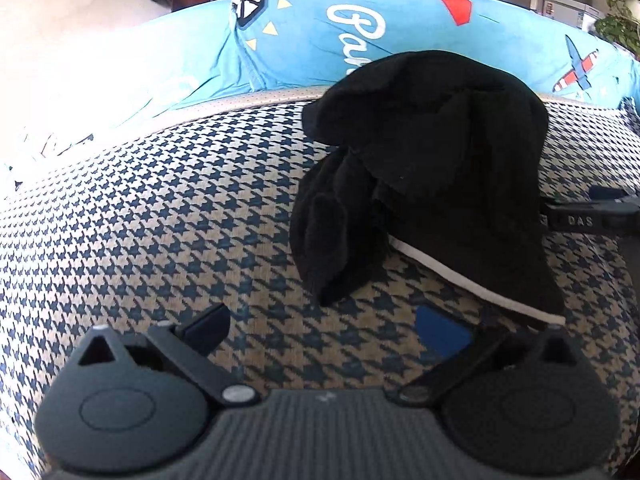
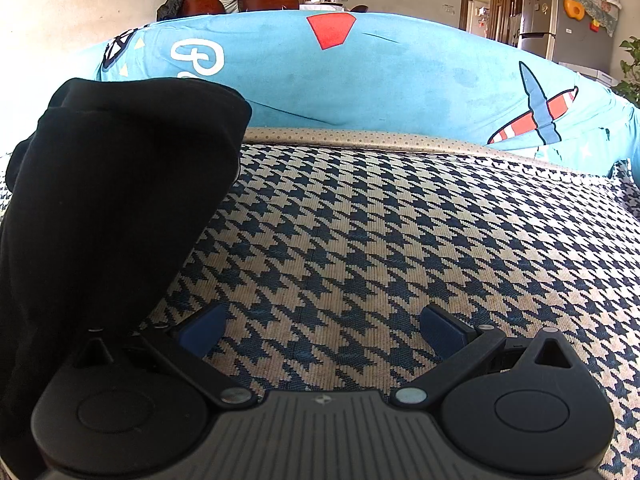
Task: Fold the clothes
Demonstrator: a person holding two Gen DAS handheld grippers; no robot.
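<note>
A black garment [image 1: 432, 176] with a white trim stripe lies bunched in a heap on the houndstooth cushion [image 1: 160, 220]. My left gripper [image 1: 324, 330] is open just in front of it, low over the cushion, with nothing between its fingers. In the right wrist view the same black garment [image 2: 112, 200] fills the left side. My right gripper [image 2: 320, 330] is open to the garment's right, its left finger [image 2: 202, 332] close beside the cloth, empty. The right gripper's body [image 1: 588, 212] shows at the right edge of the left wrist view, behind the heap.
A bright blue printed cover [image 2: 380, 80] with a plane and letters lies along the cushion's far edge. Beyond it are wooden chairs [image 2: 240, 0], a doorway [image 2: 492, 4], a fridge [image 2: 560, 12] and a plant [image 1: 620, 16]. Bare houndstooth cushion stretches right of the garment.
</note>
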